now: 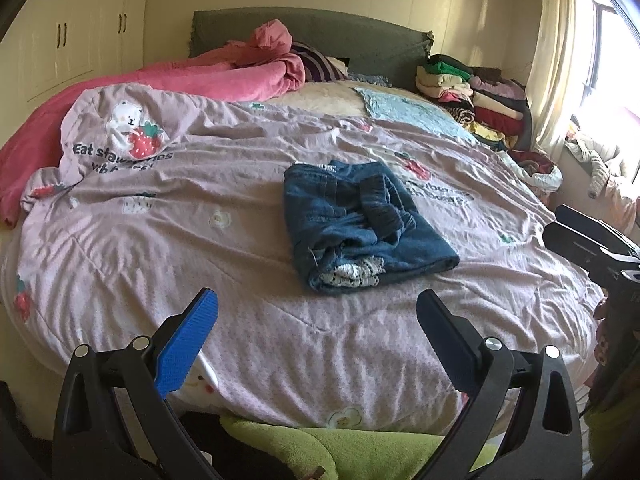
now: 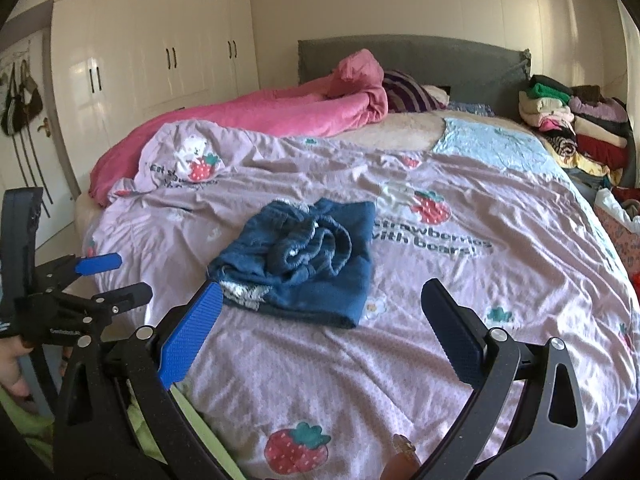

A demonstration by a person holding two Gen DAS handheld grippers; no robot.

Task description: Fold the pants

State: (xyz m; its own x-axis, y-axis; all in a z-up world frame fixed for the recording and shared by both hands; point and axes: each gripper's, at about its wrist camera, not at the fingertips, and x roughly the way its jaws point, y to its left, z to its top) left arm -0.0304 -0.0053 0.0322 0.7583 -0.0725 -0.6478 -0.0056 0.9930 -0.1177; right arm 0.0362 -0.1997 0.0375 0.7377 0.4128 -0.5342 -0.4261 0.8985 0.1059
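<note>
My left gripper (image 1: 318,320) and right gripper (image 2: 320,312) both hang released, jaws spread wide and empty. The folded pants (image 1: 360,220) lie on the quilt (image 1: 160,240), ahead of both sets of jaws, untouched.

A home bedroom: a wide bed under a lilac strawberry-print quilt (image 1: 240,208), a grey padded headboard (image 2: 440,60), cream built-in wardrobes (image 2: 152,52), stacked folded clothes (image 1: 472,96).

right claw (image 1: 592,236) cropped by frame edge
</note>
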